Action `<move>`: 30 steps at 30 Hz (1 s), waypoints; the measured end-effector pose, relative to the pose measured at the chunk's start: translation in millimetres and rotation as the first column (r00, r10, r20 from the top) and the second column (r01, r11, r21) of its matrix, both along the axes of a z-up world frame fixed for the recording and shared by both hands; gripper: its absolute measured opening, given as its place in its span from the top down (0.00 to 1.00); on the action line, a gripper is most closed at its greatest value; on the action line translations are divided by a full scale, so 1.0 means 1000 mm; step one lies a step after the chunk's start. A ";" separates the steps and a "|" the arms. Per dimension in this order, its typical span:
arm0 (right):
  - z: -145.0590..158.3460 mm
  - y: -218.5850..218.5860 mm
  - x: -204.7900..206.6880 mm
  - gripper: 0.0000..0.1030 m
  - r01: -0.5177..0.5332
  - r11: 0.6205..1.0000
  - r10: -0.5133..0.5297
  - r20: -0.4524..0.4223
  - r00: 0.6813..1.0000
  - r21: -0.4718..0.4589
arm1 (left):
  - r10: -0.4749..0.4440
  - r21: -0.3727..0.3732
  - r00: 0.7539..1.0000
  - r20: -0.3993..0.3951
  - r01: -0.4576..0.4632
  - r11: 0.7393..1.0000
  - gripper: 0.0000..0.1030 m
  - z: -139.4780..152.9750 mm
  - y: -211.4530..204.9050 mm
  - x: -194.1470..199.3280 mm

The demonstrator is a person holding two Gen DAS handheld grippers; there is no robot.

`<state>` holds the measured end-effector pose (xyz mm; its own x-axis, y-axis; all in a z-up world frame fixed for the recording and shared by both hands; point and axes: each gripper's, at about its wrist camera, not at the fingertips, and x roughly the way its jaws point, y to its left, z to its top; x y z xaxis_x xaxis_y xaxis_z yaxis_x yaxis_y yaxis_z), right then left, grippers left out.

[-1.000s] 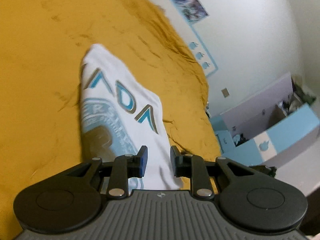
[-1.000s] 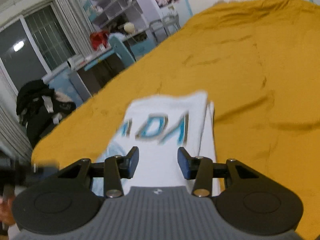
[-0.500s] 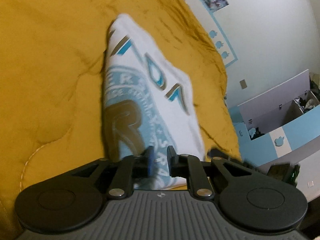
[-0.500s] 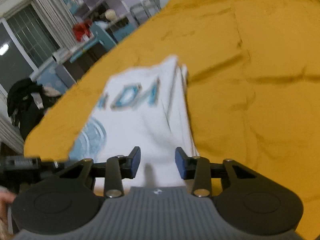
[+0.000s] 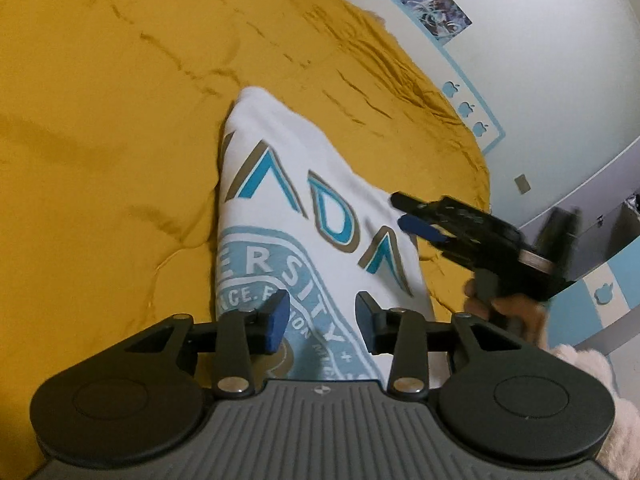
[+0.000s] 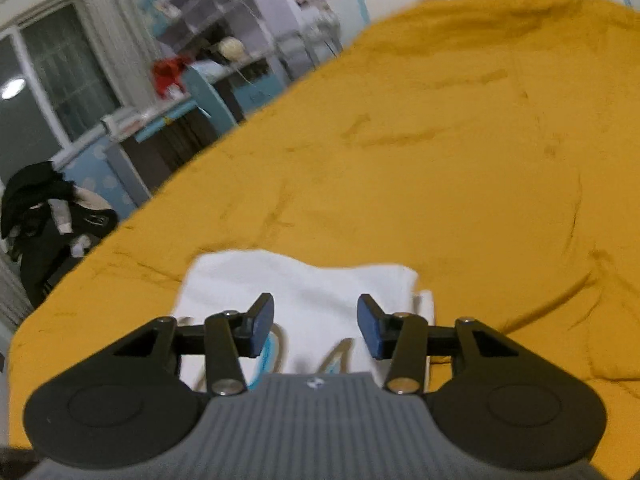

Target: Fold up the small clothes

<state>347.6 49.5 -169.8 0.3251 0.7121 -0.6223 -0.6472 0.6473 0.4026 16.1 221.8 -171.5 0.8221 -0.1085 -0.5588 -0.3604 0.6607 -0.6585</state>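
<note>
A white T-shirt [image 5: 304, 208] with blue and tan lettering lies folded into a narrow strip on the mustard bedspread [image 5: 120, 120]. My left gripper [image 5: 322, 316] hovers over its near printed end. The jaws are opening and the pads press on nothing. At the shirt's right edge, my right gripper [image 5: 406, 214] comes in from the side, held by a hand [image 5: 516, 312]. In the right wrist view, the right gripper [image 6: 316, 322] hangs above the T-shirt [image 6: 304, 280]. Its jaws are opening slightly and hold nothing.
The bedspread [image 6: 440, 160] stretches wide beyond the shirt. A white wall with a blue border and a blue-and-white storage unit [image 5: 600, 292] lie past the bed's right side. On the other side stand a desk [image 6: 168, 120], shelves, a window and dark clothes [image 6: 44, 208] on a chair.
The left jaws narrowed, then spread wide over the shirt's near end. The right gripper slid across the shirt, which now sits lower in its view, and it now shows in the left wrist view.
</note>
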 end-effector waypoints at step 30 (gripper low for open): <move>-0.011 -0.126 -0.184 0.61 -0.002 0.972 0.050 0.201 0.978 -0.234 | -0.030 0.155 0.990 -0.137 0.052 0.987 0.47 0.015 -0.061 -0.033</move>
<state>163.4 -76.3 -180.3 0.4454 0.5667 -0.6931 -0.7178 0.6888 0.1019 -17.4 161.1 -156.5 0.7355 -0.0422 -0.6762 -0.4084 0.7687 -0.4922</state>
